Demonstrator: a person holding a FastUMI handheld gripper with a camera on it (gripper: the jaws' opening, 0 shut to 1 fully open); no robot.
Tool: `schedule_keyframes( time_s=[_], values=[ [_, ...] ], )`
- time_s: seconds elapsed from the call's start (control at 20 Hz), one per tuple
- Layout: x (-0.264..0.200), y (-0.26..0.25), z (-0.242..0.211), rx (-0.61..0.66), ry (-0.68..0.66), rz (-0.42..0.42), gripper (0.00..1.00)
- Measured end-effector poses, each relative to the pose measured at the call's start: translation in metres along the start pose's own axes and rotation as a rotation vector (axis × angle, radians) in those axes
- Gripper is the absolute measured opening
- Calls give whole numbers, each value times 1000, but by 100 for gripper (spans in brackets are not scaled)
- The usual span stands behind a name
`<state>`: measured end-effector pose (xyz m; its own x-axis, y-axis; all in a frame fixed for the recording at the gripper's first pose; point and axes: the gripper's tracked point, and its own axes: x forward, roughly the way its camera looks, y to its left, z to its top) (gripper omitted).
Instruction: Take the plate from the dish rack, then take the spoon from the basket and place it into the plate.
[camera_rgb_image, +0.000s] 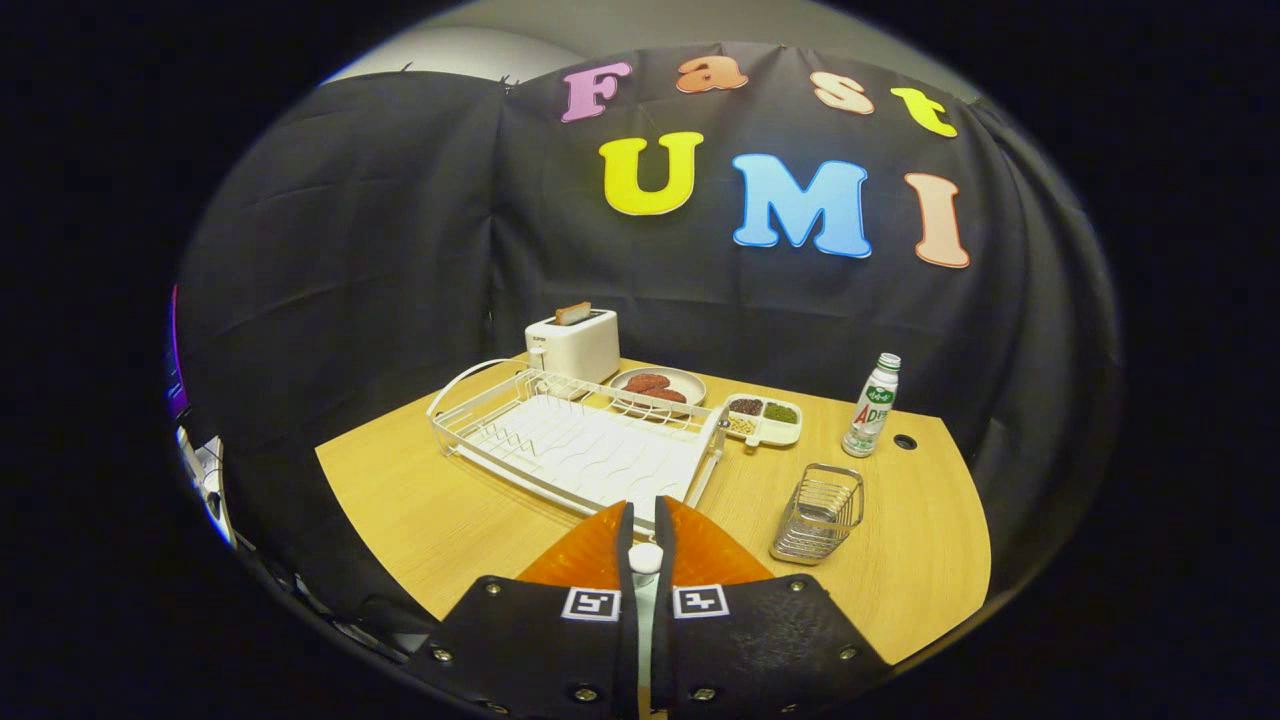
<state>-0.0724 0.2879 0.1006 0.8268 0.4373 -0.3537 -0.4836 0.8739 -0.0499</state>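
gripper (645, 535) clamped on spoon (645, 560) | above plate (590, 555)

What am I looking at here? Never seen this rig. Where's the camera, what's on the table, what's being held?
There is no robot arm. A person carries a handheld gripper, and a fisheye camera on it looks forward along its two fingers.

The fingers are nearly together, pinching a slim white object that looks like the spoon. Just under and ahead of them the orange plate sits on the wooden table.

Beyond the plate is the white dish rack, with no dishes in it. Beside the rack stands the small wire basket. Further back are a toaster with a slice sticking up, a round dish of brown food, a divided tray of grains and a bottle.

So the spoon seems about to go into the plate.
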Motion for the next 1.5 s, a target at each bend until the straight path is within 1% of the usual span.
schedule_keyframes(
  time_s=[0.2, 0.6, 0.7, 0.75, 0.85, 0.95, 1.0, 1.1, 1.15, 1.3, 1.5],
  values=[
    [16, 14, -4, -8, 22, 45, 5],
    [40, 31, -13, -22, 64, 97, 5],
    [47, 38, -20, -44, 94, 122, 5],
    [50, 38, -24, -61, 116, 129, 8],
    [54, 37, -22, -74, 110, 139, 13],
    [54, 33, -19, -70, 105, 140, 14],
    [54, 31, -19, -69, 106, 137, 17],
    [53, 23, -19, -75, 112, 117, 19],
    [52, 19, -17, -77, 107, 105, 25],
    [46, 5, -2, -68, 62, 64, 25],
    [20, -34, 42, -21, -66, -54, 25]
  ],
)
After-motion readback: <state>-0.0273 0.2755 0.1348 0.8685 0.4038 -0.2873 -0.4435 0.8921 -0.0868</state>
